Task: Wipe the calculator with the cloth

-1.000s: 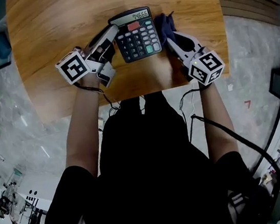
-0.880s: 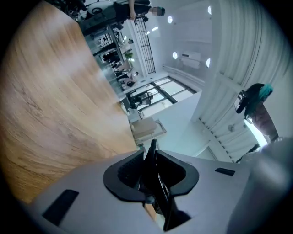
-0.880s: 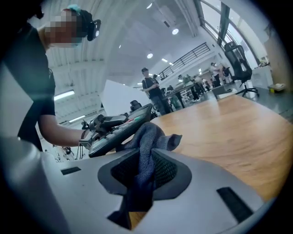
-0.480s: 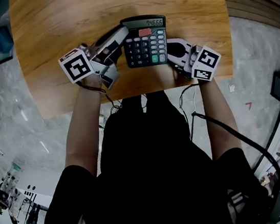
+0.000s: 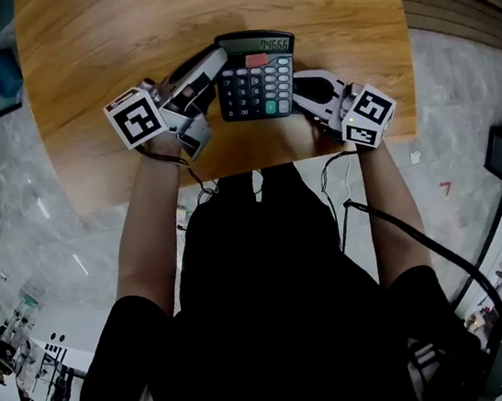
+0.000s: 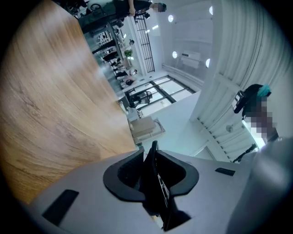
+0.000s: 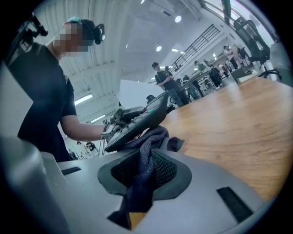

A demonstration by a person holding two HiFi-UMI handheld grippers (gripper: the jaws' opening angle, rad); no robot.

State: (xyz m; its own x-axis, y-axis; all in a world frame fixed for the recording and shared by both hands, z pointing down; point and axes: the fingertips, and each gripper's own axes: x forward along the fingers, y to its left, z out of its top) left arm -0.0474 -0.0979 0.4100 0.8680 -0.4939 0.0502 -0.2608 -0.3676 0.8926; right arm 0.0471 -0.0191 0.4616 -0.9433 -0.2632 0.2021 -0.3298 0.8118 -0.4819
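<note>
A dark desk calculator [image 5: 257, 78] sits over the near middle of the wooden table [image 5: 117, 38], keys up, its display strip on the far edge and one red key just below it. The left hand-held gripper [image 5: 207, 68] reaches in from the left and is clenched on the calculator's left edge. In the left gripper view its black pads [image 6: 123, 176] are pressed against a thin dark body seen edge-on, which stands upright between them. The marker cube [image 5: 135, 117] of this gripper lies to the near left, above the person's forearm. The right hand-held gripper [image 5: 302, 89] comes in from the near right, its tips just beside the calculator's right edge, with its own marker cube [image 5: 369, 115] at the table's near edge. This gripper is clamped on a dark blue knitted cloth [image 7: 145, 160]. The fabric runs up between the mesh-textured pads and bunches out past the tips. In the right gripper view the bunched end lies against the lower side of the calculator, which looks tilted, with its near edge raised clear of the wood. In the head view the cloth cannot be made out. The person's torso in dark clothing fills the lower part of the head view, both forearms stretched towards the table.
</note>
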